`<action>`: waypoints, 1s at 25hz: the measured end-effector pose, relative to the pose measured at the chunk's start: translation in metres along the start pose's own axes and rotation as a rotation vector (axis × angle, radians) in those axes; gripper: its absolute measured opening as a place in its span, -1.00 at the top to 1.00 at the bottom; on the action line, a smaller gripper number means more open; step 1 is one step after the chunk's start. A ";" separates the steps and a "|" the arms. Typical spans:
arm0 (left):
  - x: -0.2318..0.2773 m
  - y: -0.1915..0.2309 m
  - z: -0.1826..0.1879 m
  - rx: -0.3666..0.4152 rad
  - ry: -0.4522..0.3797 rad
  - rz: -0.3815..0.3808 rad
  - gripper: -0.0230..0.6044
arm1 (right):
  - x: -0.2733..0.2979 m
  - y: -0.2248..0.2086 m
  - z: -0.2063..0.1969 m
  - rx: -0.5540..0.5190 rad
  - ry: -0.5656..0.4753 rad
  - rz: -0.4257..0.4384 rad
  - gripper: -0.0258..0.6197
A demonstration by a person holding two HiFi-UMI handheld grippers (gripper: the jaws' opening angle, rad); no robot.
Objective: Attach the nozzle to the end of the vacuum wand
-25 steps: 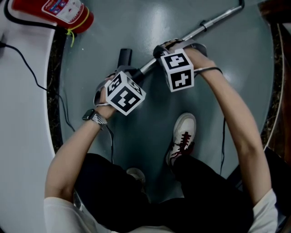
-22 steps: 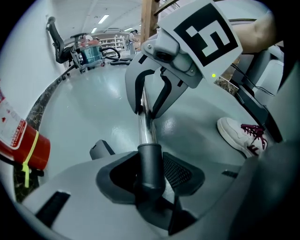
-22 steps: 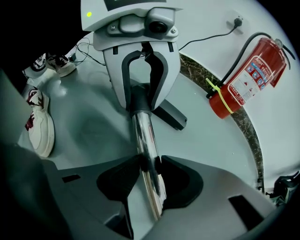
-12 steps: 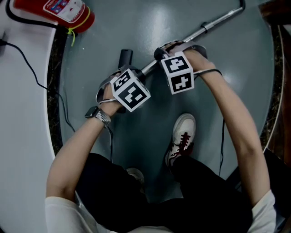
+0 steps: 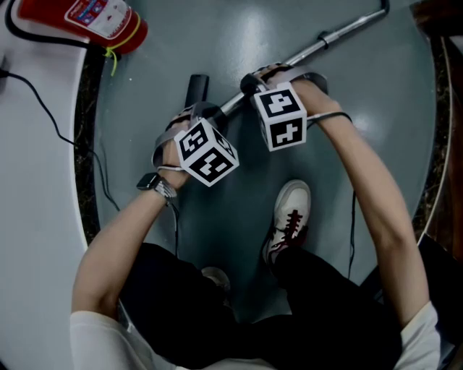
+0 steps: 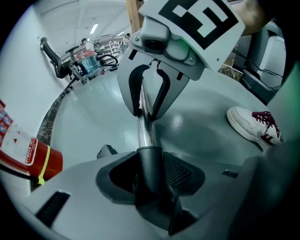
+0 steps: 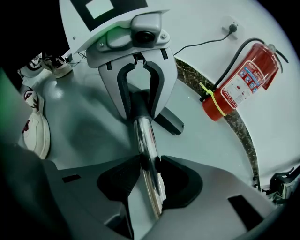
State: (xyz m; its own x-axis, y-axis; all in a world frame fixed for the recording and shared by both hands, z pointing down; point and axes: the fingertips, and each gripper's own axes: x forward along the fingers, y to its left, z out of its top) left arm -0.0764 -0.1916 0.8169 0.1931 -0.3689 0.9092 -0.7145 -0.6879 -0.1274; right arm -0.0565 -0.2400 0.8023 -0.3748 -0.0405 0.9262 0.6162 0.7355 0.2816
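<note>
Left tool's marker cube (image 5: 206, 152) has rolled a little about its own axis since a second ago. The wand and right tool sit about where they were.

- Fire extinguisher (image 5: 94, 18): lies at the floor's (image 5: 239, 43) edge. Used as reference below.
- Left tool (image 6: 151, 178): nearer the extinguisher of the two. Jaws have just been closing and now clamp the dark neck of the nozzle (image 5: 197, 88). The nozzle's black end pokes out toward the extinguisher.
- Joint: the chrome vacuum wand (image 5: 318, 47) enters the nozzle's collar. How deep it has gone cannot be told.
- Right tool (image 7: 151, 180): just beyond the left one, away from the extinguisher. Pads are pinched on the bare chrome tube close to the collar. The rest of the wand runs off along the floor, away from the extinguisher.
- Shoe (image 5: 289, 217): planted near the tools, clear of the wand.

Risks, as judged:
- Chrome is slick, so a hard push could slide the tube through the right pads instead of seating it.
- If the two tools are not in line, the collar may bind and jam short.
- Letting go early could leave a loose fit that drops apart when lifted.
</note>
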 end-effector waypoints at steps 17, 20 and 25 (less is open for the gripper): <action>0.012 -0.008 -0.005 0.106 0.061 -0.056 0.29 | 0.009 0.004 -0.006 0.001 -0.007 -0.005 0.42; 0.010 -0.008 -0.005 0.150 0.062 -0.068 0.28 | 0.009 0.004 -0.009 0.037 -0.018 -0.015 0.42; 0.002 -0.007 -0.007 0.191 0.052 -0.082 0.28 | -0.001 0.002 -0.022 0.118 -0.030 -0.052 0.42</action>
State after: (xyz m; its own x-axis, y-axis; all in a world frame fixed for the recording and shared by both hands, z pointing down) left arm -0.0758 -0.1830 0.8228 0.2071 -0.2778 0.9380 -0.5564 -0.8221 -0.1206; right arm -0.0392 -0.2532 0.8075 -0.4262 -0.0615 0.9026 0.5105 0.8073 0.2960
